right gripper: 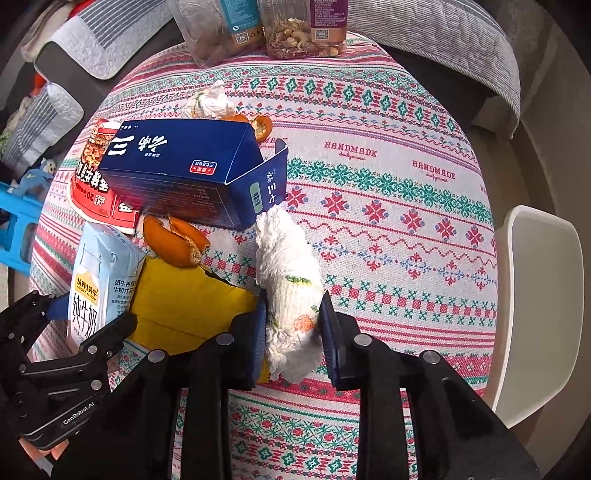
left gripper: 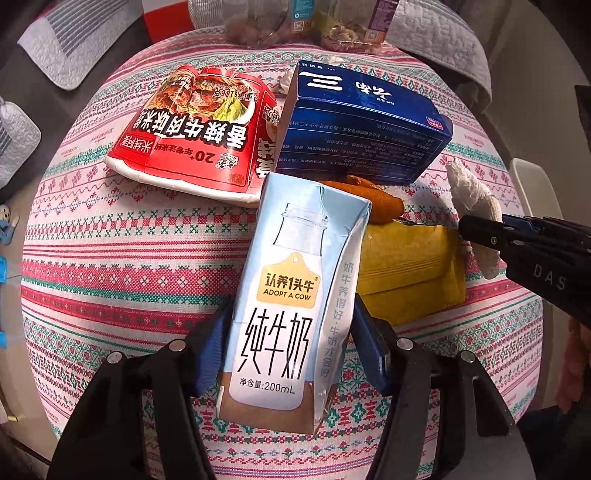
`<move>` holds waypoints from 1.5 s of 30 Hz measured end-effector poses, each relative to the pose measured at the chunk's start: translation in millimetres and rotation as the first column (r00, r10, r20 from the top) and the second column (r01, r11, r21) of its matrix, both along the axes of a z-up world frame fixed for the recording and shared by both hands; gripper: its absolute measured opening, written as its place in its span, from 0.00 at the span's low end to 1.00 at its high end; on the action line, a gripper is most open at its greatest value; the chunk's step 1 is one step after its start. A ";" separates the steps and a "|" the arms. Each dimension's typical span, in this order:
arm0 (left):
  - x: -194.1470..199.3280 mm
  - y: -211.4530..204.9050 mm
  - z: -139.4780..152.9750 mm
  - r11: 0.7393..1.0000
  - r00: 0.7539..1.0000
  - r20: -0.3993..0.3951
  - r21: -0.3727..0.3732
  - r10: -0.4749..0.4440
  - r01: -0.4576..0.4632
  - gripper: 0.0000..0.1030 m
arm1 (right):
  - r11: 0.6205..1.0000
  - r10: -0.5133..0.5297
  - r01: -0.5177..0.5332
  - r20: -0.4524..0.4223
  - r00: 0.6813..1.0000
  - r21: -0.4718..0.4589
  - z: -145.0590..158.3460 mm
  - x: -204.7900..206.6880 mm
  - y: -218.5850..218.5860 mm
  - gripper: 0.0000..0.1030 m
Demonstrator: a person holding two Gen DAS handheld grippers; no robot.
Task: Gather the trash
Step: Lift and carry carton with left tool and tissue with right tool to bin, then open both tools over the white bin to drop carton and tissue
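- Woven in pink, red and green bands, the tablecloth (right gripper: 388, 192) covers a round tabletop on which litter lies heaped towards the left edge; no bin or bag shows in either view.
- At the near-left edge, the left gripper (left gripper: 291, 347) straddles a pale-blue milk carton (left gripper: 291, 280), its blue pads close on both flanks; whether they press yet cannot be read from this angle, and the carton's base appears to rest on the cloth.
- Nearer the middle of the near edge, the right gripper (right gripper: 293, 328) pinches a crumpled paper towel (right gripper: 288, 280), both pads squeezed into the wad, whose far end pokes towards the blue box.
- Between the two claws lies a yellow wrapper (right gripper: 184, 302), touching the carton's side.
- Uncollected behind it: a piece of orange peel (right gripper: 177, 240), a blue cardboard box (right gripper: 184, 166) with its end flap open, and a red noodle tub (left gripper: 192, 133) tipped over at the far left.
- Farther back, a second crumpled tissue (right gripper: 208, 101) and another peel scrap (right gripper: 260, 127) lie beyond the box, just short of two clear snack jars (right gripper: 306, 33) at the far edge.
- Judging by the heap, collection is at an early stage: one item is firmly gripped, one is about to be, and at least six pieces remain.
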State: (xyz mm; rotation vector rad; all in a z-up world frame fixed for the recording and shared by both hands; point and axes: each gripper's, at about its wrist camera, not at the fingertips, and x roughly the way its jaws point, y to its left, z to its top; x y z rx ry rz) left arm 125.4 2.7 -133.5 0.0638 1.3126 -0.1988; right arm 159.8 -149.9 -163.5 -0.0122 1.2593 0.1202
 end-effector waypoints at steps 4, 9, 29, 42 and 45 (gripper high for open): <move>-0.2 6.6 8.7 1.000 1.000 0.010 -0.018 0.009 -0.009 0.59 | 1.000 -0.005 0.005 0.014 1.000 0.004 6.4 -2.8 -2.5 0.24; -3.9 11.2 22.2 0.999 1.000 0.021 -0.046 0.022 -0.021 0.59 | 1.000 -0.012 0.011 0.036 0.999 0.020 17.3 -5.5 -9.2 0.24; -32.4 -8.9 106.1 0.969 0.987 0.146 -0.244 0.073 -0.036 0.59 | 0.990 -0.035 0.010 0.174 0.984 0.143 92.9 -39.8 -39.7 0.24; -33.3 -74.9 137.3 0.935 0.978 0.204 -0.355 0.050 0.027 0.59 | 0.965 -0.130 0.069 0.230 0.964 0.254 139.9 -67.8 -109.2 0.24; -26.9 -92.3 138.9 0.912 0.983 0.175 -0.409 0.055 0.022 0.59 | 0.956 -0.168 0.108 0.206 0.964 0.273 140.1 -69.0 -129.9 0.24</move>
